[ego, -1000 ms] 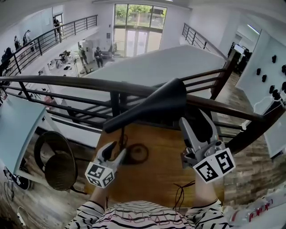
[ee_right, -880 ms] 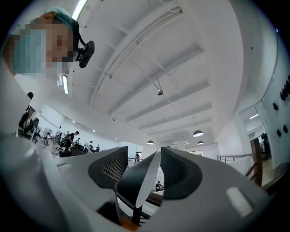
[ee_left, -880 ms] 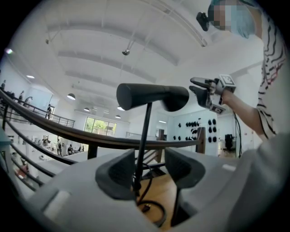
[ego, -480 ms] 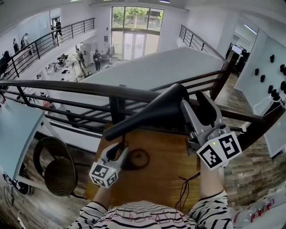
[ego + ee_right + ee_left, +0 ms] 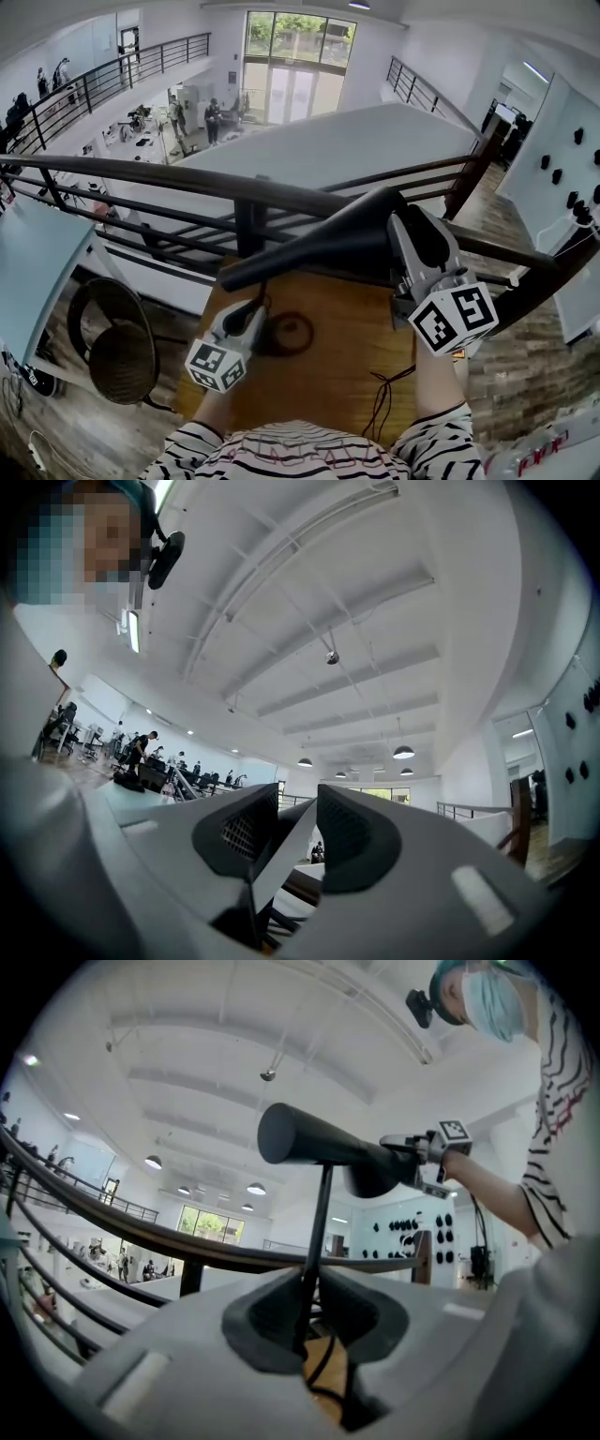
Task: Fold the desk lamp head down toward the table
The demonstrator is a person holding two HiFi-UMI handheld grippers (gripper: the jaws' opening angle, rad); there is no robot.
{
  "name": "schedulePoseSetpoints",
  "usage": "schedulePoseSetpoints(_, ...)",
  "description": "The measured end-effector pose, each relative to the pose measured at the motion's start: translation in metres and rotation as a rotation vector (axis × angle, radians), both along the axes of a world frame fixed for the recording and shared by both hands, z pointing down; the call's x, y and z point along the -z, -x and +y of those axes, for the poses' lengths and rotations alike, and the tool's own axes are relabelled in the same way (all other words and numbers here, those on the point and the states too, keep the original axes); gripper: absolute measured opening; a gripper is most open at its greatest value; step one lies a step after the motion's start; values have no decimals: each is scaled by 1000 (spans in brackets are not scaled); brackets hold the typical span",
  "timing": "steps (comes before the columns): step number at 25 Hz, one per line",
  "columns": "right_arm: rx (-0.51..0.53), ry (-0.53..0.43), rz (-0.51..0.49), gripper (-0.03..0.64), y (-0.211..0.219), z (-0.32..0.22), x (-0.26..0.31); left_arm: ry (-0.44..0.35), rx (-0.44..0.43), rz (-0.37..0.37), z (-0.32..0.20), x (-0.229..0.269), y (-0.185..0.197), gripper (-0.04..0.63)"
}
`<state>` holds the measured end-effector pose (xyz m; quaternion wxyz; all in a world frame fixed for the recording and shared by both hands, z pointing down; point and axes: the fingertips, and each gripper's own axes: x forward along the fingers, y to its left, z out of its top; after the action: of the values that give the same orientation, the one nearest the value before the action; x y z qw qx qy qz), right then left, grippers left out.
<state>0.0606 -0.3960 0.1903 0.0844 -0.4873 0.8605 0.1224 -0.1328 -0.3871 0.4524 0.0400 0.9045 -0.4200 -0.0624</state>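
Observation:
The black desk lamp stands on the wooden table (image 5: 347,375), its long head (image 5: 319,246) slanting up to the right above a thin stem (image 5: 317,1232) and a round base (image 5: 286,333). My left gripper (image 5: 255,314) points level at the stem low down; its jaws have just been closing and now pinch the stem (image 5: 309,1312). My right gripper (image 5: 417,234) sits at the head's wide right end. Its jaws have just been closing too, and the head's thin rim (image 5: 281,850) is clamped between the pads.
A dark handrail (image 5: 141,173) with bars runs just behind the table, over a drop to a lower floor. A thin black cable (image 5: 380,394) lies on the table near its front. A round black chair (image 5: 117,347) stands to the left, below the table.
The right gripper has moved up and forward onto the lamp head's wide end and closed on it. The left gripper has edged forward to the stem and closed on it.

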Motion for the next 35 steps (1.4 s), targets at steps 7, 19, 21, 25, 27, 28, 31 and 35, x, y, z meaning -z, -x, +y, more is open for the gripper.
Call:
schedulePoseSetpoints(7,-25,40,-57,120,-8,-1,-21,4,-7,2,1,-2,5,52)
schedulePoseSetpoints(19,-73,121,-106,118,-19,-5,-54,-4,-24,-17,6,-1,5,74)
schedulePoseSetpoints(21,-80,145,-124,120,-20,-6,-61,-8,-32,-27,8,-1,5,86)
schedulePoseSetpoints(25,-79,196,-177,122,-26,-7,-80,-10,-41,-36,11,0,4,100)
schedulePoseSetpoints(27,-74,219,-209,123,-31,-8,-91,-14,-45,-34,13,0,0,114)
schedulePoseSetpoints(28,-68,232,-228,124,-34,-9,-98,-15,-48,-33,13,0,-1,120)
schedulePoseSetpoints(31,-49,284,-290,127,-39,-12,-121,-19,-64,-29,14,0,-6,146)
schedulePoseSetpoints(35,-27,348,-351,132,-40,-14,-153,-27,-77,-25,15,-2,-11,181)
